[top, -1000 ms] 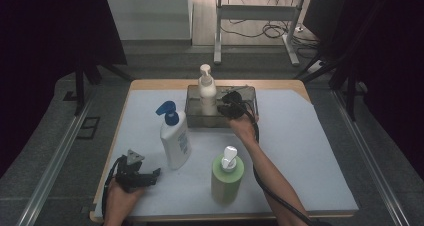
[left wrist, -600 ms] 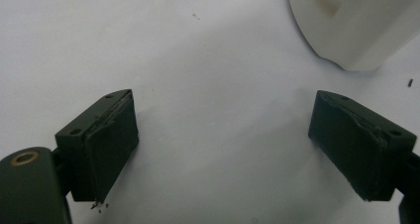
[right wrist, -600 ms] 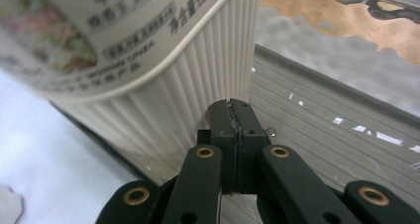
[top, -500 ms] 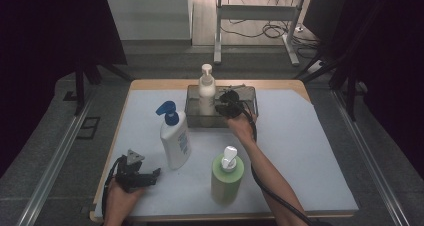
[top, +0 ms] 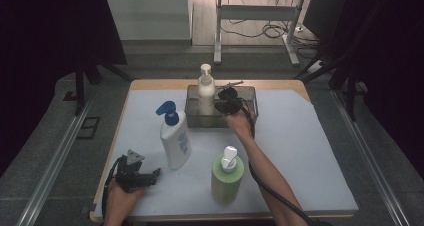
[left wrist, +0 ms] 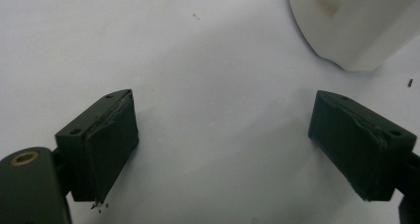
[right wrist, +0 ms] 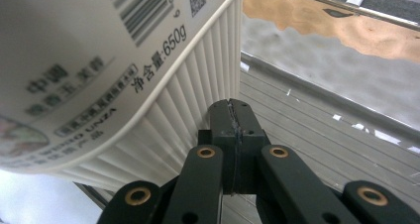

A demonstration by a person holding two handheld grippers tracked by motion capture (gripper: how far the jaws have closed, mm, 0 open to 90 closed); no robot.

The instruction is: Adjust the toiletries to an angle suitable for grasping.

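The right tool [top: 222, 102] sits clenched on nothing, its jaws pressed together just beside the ribbed side of the cream bottle [top: 205, 93], which stands upright in the grey tray [top: 247, 93] at the desk's far edge. It looks poised to nudge or steady the bottle. The left tool [top: 137, 173] rests released near the front, out of the way.

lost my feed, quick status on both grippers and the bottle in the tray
Right gripper shut, empty, beside cream bottle. Bottle upright in tray. Left gripper open, resting on table near blue-cap bottle. Nothing in the way.
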